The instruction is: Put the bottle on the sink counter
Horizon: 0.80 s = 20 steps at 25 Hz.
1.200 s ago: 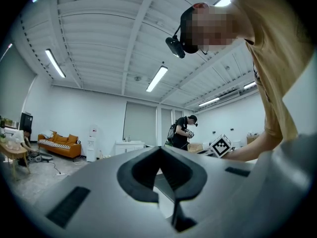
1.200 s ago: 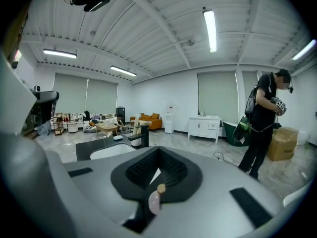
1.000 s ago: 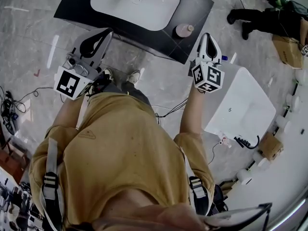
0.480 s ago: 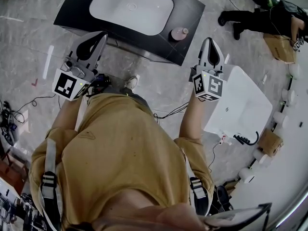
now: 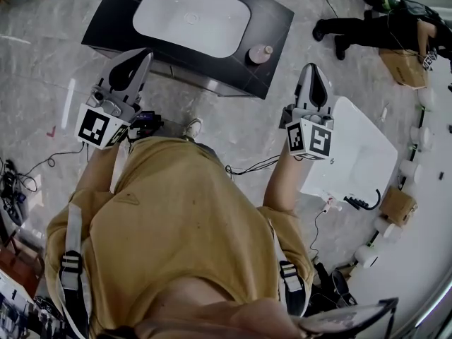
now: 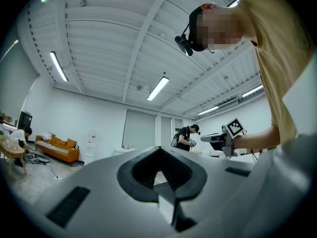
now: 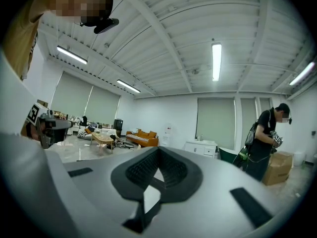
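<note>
Change: Over the past second the right claw (image 5: pixel 315 69) drew back from the bottle (image 5: pixel 260 53). A second earlier its tip had been close beside the bottle; now open floor showed between them in the head view. The bottle kept its spot on the counter (image 5: pixel 106 27) through all three head views.

Left claw (image 5: pixel 134 55): It had shifted only a little, and hung in front of the counter's near edge, well apart from the bottle.

Meaning for task: As a judgement, the placing looked finished. The bottle stood free on the sink counter with neither claw on it, so what remained was only to clear away.

Right claw, state: Its own view showed the two dark pads brought together at the tip, with only the room beyond them. It was fully closed and had hold of nothing.

Left claw, state: The same, with the pads meeting at the tip and nothing held between them.

Bottle, place: It was on the dark counter, just to the right of the white basin (image 5: pixel 191 16) and near the counter's right front corner.

Bottle, look: It was small, squat and upright, seen from above. The body was pale pinkish with a lighter cap. Any label was too small to read.
</note>
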{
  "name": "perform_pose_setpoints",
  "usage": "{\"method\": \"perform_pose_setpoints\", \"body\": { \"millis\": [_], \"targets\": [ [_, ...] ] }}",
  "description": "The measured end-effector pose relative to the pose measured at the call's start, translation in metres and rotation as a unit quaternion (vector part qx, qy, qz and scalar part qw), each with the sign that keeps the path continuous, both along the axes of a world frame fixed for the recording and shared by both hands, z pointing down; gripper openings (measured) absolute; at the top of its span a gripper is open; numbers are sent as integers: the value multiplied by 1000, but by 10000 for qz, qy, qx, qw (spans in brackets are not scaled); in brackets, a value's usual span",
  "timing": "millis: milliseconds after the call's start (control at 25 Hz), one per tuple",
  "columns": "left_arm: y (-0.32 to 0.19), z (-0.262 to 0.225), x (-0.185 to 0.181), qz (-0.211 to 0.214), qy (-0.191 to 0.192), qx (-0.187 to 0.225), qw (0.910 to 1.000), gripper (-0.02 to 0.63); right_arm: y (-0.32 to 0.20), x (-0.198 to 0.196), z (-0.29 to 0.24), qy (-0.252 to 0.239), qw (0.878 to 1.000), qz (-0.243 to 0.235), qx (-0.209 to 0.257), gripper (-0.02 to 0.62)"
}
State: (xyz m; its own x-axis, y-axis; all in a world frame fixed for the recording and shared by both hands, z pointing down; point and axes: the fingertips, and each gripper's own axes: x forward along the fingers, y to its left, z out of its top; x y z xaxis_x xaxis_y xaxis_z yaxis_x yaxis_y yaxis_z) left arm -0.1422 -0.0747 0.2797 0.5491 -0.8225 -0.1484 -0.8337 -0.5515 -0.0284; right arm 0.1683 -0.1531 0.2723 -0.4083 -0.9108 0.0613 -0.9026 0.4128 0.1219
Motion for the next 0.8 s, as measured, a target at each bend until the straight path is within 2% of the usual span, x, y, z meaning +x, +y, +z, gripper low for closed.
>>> {"method": "perform_pose_setpoints", "body": {
  "millis": [440,800],
  "targets": [
    [5,-9,-13,84,12,45,10000,2,55,6,-34,-86,9995,133,265,5],
    [6,-22,-22,95,0,127,9999,2,93,28,-44,-128,9984,507,195,5]
  ]
}}
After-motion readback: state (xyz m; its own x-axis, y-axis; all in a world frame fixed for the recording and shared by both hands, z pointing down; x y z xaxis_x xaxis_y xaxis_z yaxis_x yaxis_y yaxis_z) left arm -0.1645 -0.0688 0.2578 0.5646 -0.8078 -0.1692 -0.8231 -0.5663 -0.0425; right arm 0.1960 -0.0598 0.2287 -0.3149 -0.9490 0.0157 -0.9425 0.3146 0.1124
